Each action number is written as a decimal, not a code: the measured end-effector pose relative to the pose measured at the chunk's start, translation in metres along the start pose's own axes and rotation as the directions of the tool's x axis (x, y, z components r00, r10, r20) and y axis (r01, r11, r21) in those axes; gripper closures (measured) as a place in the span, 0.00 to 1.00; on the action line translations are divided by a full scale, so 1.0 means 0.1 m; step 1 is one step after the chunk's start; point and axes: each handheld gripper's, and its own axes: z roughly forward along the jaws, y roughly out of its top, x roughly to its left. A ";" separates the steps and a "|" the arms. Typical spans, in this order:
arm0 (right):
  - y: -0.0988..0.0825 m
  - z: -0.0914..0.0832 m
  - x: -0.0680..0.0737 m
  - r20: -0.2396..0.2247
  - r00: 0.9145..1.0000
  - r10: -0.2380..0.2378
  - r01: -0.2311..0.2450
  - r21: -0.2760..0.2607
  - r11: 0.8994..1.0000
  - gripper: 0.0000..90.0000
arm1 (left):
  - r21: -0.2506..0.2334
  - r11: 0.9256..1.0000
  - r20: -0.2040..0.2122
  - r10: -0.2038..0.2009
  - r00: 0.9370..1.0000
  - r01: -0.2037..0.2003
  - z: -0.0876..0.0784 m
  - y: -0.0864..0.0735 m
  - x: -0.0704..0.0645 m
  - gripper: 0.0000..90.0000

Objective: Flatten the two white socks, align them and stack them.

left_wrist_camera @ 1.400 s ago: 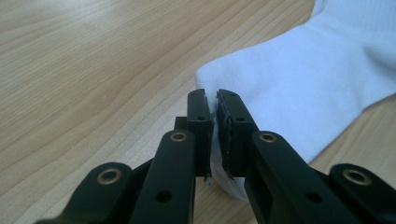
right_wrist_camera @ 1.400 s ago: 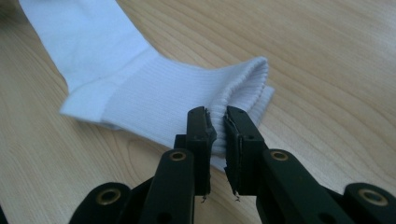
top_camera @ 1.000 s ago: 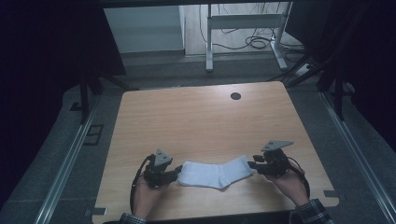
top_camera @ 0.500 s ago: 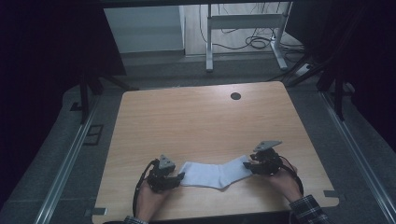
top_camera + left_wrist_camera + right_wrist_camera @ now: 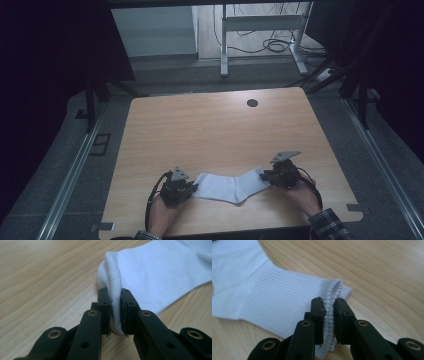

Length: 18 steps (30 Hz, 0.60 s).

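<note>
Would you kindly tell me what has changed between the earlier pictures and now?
Both grippers' jaws have just been closing: the left gripper now pinches the toe end of the white cotton sock, and the right gripper clamps its ribbed cuff. The sock lies flat in the same place on the light wooden table, and both hands kept their positions.

One camera hangs high over the person's side of the wooden table and looks forward and down, far enough back to take in the whole tabletop, the grey floor around it and a desk frame beyond the far edge. The other two ride on the grippers, low near the wood, each looking along its own black jaws from very close. The left gripper view faces the smooth toe end of the white sock; the right gripper view faces its ribbed cuff. All three views share the sock and the near strip of tabletop under it.
</note>
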 end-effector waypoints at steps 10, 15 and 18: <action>0.10 -0.12 0.03 0.006 1.000 -0.013 0.014 -0.052 0.999 0.88 | -0.040 0.999 -0.030 0.009 1.000 -0.010 -0.11 0.12 0.05 0.90; 0.22 -0.20 -0.01 0.013 1.000 -0.010 0.011 -0.084 0.996 0.88 | -0.060 0.998 -0.040 0.013 0.999 -0.015 -0.17 0.20 0.07 0.90; 0.28 -0.24 -0.04 0.021 1.000 -0.008 0.010 -0.097 0.995 0.88 | -0.072 0.997 -0.048 0.021 0.999 -0.024 -0.19 0.28 0.09 0.90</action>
